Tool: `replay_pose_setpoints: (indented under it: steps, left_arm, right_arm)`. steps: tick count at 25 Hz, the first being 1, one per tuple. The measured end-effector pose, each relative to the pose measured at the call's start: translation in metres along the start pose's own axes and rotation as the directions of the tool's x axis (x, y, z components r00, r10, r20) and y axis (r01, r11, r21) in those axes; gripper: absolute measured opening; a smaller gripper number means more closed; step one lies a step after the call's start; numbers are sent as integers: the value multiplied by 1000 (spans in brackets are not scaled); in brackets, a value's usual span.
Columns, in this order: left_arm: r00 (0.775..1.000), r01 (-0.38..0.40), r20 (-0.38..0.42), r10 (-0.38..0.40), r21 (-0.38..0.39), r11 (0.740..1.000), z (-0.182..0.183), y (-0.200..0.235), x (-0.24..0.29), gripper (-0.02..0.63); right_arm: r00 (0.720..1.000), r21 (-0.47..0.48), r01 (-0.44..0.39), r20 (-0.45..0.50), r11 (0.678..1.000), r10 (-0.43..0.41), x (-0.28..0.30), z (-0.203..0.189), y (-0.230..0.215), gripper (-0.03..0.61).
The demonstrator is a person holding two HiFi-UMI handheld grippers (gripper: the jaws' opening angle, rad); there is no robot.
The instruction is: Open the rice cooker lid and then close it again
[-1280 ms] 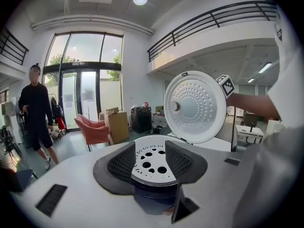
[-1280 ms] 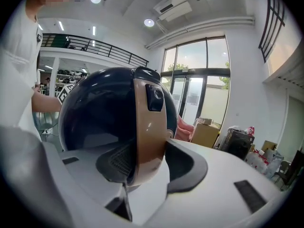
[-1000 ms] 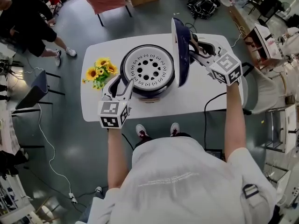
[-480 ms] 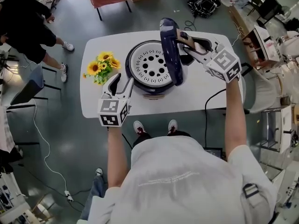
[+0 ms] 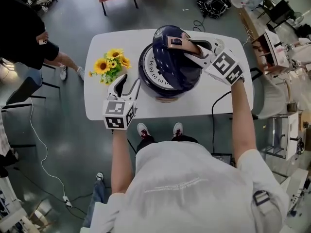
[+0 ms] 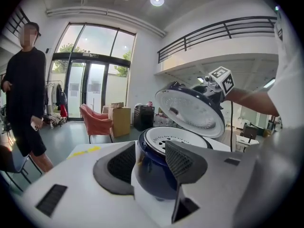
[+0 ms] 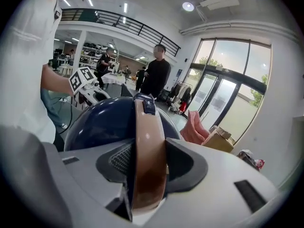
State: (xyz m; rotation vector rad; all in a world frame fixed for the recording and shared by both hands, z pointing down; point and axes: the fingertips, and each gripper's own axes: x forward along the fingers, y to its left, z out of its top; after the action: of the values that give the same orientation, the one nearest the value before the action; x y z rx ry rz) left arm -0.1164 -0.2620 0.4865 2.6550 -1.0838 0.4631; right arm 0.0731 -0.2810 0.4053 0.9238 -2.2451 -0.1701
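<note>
A dark blue rice cooker [image 5: 164, 92] stands on the white table [image 5: 204, 106]. Its domed lid [image 5: 170, 62] hangs tilted, partly lowered over the white inner plate [image 5: 153, 70]. My right gripper [image 5: 183, 45] is shut on the lid's copper handle [image 7: 148, 146], which fills the gap between its pads. From the left gripper view the lid's pale underside [image 6: 190, 110] still gapes above the pot [image 6: 152, 175]. My left gripper [image 5: 129, 81] is open at the cooker's front left, with nothing held; whether it touches the body I cannot tell.
A bunch of sunflowers [image 5: 111, 64] lies on the table's left part. A black power cord [image 5: 215, 113] runs off the right front edge. A person in black [image 5: 24, 33] stands at the far left, and a pink chair [image 6: 97, 122] sits beyond the table.
The lid has swung from upright down and leftward over the pot, carried by my right gripper. My left gripper has shifted slightly beside the cooker and stays open.
</note>
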Motion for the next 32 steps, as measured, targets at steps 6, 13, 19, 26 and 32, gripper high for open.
replay_pose_setpoints:
  steps: [6, 13, 19, 26, 32]
  left_arm:
    - [1000, 1, -10, -2, -9, 1000, -5, 15, -2, 210]
    - [1000, 10, -22, -11, -29, 1000, -17, 28, -6, 210]
    - [999, 22, -44, -24, -40, 999, -27, 43, -4, 210]
    - [996, 55, -63, -58, -43, 998, -36, 45, 1, 210]
    - [994, 88, -66, -90, -23, 996, -29, 41, 8, 210]
  right_arm:
    - [996, -75, -54, -74, 996, 48, 31, 3, 20, 195]
    - [976, -155, -117, -201, 981, 85, 70, -12, 45, 196]
    - [957, -187, -150, -276, 971, 95, 90, -23, 55, 198]
    - [956, -156, -133, -280, 979, 85, 91, -24, 56, 202]
    - [968, -75, -89, -242, 993, 68, 89, -24, 52, 238]
